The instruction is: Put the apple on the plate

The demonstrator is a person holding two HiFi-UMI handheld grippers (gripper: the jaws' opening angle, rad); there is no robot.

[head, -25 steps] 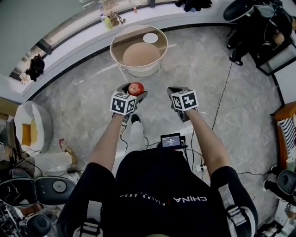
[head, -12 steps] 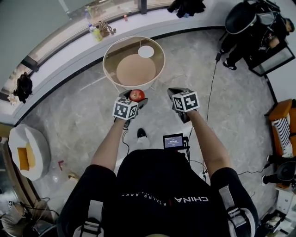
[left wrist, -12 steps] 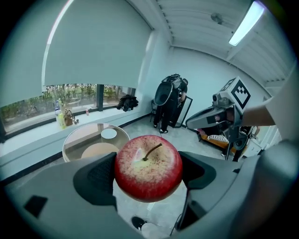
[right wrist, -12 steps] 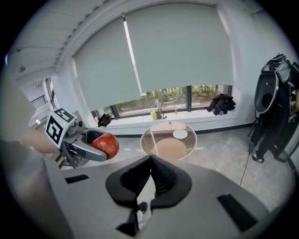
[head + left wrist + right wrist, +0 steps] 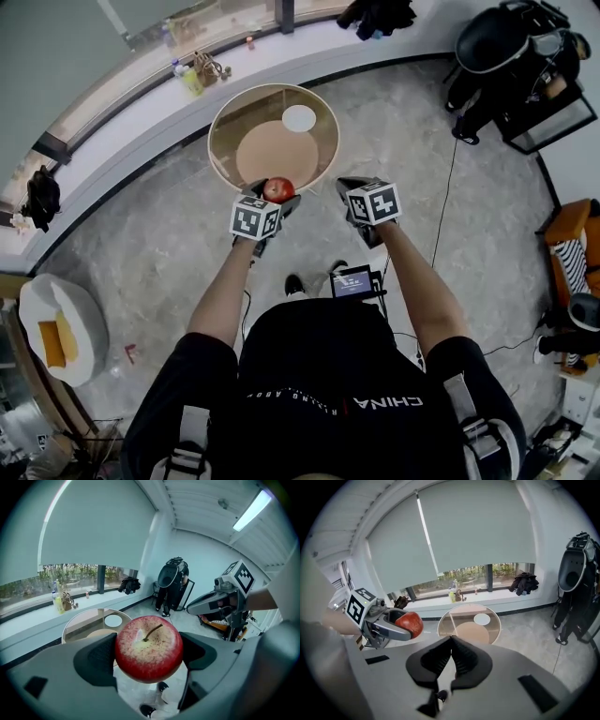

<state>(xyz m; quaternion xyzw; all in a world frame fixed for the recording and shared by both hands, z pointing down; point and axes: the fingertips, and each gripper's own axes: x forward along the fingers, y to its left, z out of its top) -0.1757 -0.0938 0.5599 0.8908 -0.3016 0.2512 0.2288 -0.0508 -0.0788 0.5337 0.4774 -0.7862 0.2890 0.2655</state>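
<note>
A red apple (image 5: 148, 648) with its stem up sits clamped between the jaws of my left gripper (image 5: 272, 194), which is shut on it. In the head view the apple (image 5: 278, 189) hangs at the near rim of a round glass table (image 5: 225, 117). A small white plate (image 5: 299, 118) lies on the far right part of that table; in the left gripper view the plate (image 5: 113, 620) shows beyond the apple. My right gripper (image 5: 352, 187) is held level beside the left one, shut and holding nothing. From the right gripper view the apple (image 5: 410, 624) shows at left and the plate (image 5: 482, 619) ahead.
A round tan lower shelf (image 5: 275, 152) shows through the glass top. A window sill (image 5: 141, 84) with bottles (image 5: 187, 75) curves behind the table. A black stand with dark gear (image 5: 502, 47) is at the right. A small screen (image 5: 353, 280) hangs at the person's chest.
Both grippers and the person have come closer to the round table over the last second; the apple now hangs at its near rim. The left gripper has stayed shut on the apple.
</note>
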